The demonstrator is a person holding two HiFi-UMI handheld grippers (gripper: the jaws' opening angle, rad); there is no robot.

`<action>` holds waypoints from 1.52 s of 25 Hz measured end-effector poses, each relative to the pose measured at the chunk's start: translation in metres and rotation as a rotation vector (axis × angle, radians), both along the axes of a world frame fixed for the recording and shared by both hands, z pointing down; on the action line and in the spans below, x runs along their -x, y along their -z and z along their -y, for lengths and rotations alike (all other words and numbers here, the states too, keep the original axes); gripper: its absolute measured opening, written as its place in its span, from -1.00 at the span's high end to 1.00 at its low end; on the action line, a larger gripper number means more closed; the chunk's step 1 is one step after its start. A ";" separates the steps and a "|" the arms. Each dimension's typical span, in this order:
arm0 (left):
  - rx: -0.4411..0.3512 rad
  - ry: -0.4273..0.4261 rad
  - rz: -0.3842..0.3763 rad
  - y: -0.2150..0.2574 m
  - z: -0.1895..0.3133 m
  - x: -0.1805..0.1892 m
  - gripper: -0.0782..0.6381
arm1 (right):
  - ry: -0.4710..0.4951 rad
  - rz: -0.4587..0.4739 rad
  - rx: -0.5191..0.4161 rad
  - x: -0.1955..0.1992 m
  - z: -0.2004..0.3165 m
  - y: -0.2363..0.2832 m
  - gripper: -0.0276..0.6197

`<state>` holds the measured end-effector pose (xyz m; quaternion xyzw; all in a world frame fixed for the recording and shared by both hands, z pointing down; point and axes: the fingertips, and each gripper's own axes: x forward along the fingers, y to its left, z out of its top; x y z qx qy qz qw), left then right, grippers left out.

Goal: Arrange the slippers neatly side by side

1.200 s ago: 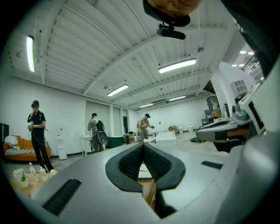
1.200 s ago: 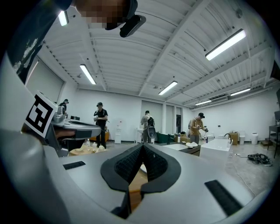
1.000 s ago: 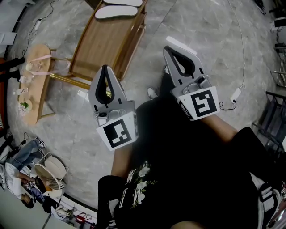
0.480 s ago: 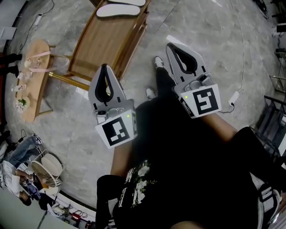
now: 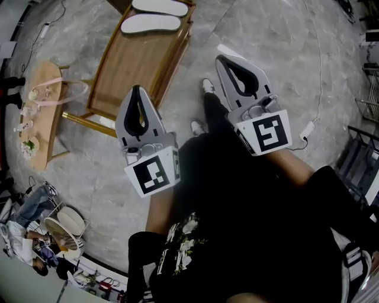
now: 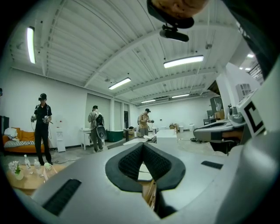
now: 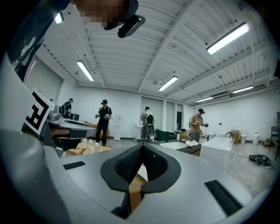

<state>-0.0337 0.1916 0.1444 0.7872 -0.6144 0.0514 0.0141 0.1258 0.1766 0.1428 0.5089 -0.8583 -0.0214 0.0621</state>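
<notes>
Two white slippers lie on a low wooden table at the top of the head view. One slipper lies flat near the table's far end, and the other lies just beyond it, close alongside. My left gripper is held in the air short of the table's near right edge, shut with nothing in it. My right gripper hangs over the floor to the right of the table, also shut and empty. In both gripper views the black pads meet at a point.
A small wooden side table with bottles and a pink strap stands at the left. A white cable and adapter lie on the grey floor at the right. My shoes are between the grippers. Other people stand across the room.
The wooden table and slippers sit slightly lower in the head view. A foot has stepped forward between the grippers. Both grippers stay shut and hardly move.
</notes>
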 end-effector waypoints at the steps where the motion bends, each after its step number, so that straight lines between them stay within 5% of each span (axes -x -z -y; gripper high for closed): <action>1: 0.006 -0.001 0.001 -0.001 0.005 -0.003 0.78 | 0.001 -0.001 0.007 -0.002 0.005 -0.001 0.92; 23: 0.042 0.103 0.026 0.006 0.141 -0.040 0.78 | 0.147 0.052 0.029 -0.017 0.167 0.000 0.92; 38: 0.081 0.282 -0.017 -0.006 0.165 -0.025 0.78 | 0.324 0.067 0.059 0.007 0.220 -0.011 0.92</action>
